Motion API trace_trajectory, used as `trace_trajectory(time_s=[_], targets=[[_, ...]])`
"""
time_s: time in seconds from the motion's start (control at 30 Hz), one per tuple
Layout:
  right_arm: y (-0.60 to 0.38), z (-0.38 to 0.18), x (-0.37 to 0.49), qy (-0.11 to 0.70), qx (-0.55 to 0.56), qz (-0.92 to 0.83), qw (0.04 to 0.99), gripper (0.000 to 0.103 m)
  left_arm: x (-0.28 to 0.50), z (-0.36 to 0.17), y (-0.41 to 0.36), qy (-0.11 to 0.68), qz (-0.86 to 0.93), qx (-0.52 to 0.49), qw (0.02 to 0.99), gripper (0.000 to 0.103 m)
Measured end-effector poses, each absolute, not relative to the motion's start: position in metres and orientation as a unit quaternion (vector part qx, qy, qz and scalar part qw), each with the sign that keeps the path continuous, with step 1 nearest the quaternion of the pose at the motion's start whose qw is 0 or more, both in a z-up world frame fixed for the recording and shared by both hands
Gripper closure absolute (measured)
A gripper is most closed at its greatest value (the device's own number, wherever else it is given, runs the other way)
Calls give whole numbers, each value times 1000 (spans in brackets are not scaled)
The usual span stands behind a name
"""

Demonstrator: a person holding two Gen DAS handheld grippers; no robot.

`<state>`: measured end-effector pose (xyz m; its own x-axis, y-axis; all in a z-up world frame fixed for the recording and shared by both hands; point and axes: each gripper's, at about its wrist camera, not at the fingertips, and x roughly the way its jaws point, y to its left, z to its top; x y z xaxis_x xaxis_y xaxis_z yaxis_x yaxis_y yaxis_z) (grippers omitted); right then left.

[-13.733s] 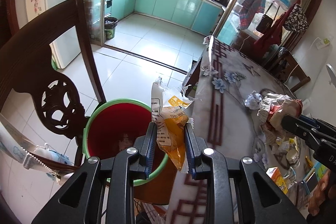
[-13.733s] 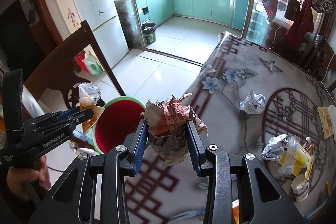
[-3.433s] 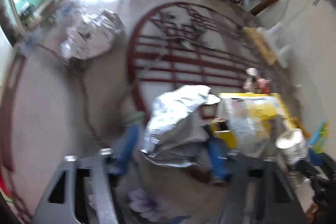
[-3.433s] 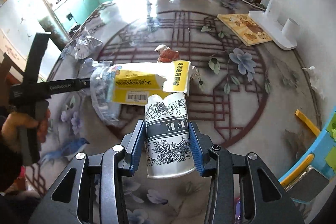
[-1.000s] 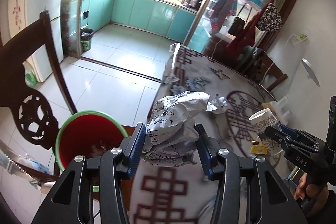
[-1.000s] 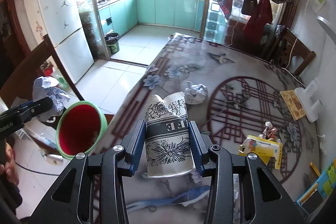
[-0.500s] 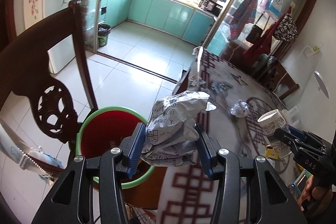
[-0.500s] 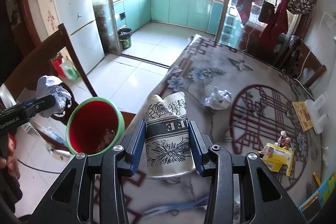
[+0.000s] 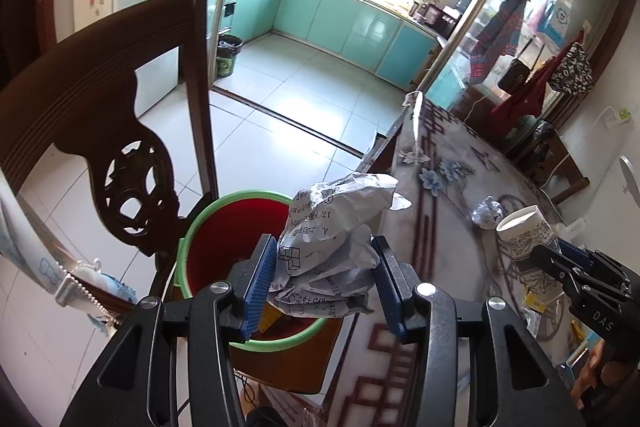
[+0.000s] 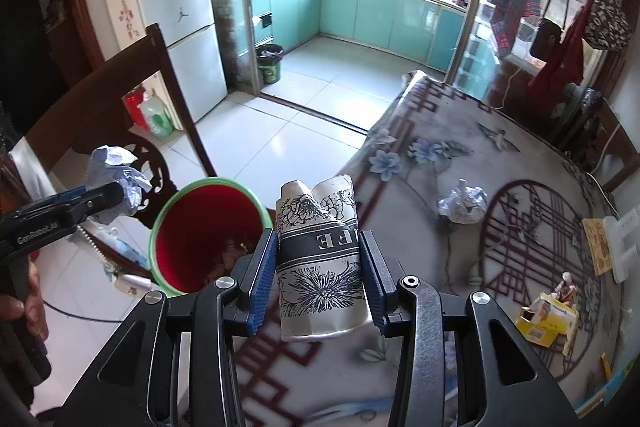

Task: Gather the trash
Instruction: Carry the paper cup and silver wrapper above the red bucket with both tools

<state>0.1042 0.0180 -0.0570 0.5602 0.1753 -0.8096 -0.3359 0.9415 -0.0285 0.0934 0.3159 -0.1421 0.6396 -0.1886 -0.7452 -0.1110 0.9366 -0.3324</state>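
Since the frame 1 second earlier, both grippers had swung from over the surface (image 10: 460, 155) toward the red bin (image 9: 224, 239) with its green rim, which now sat larger and closer in both wrist views. The left gripper (image 9: 325, 281) hung over the bin's mouth, its fingers (image 9: 260, 283) clenched on the crumpled printed paper (image 9: 332, 231). The right gripper (image 10: 319, 277) clamped the crushed paper cup (image 10: 320, 259) over the surface's edge, just beside the bin. A foil ball (image 10: 462, 205) lay on the surface.
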Motion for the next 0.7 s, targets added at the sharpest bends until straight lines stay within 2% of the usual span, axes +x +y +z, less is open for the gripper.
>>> trace_trajectory(time_s=[0.7], targets=[[72,-83,119,471,-76,210,853,64,109,-183,338,467,19,-172,867,57]])
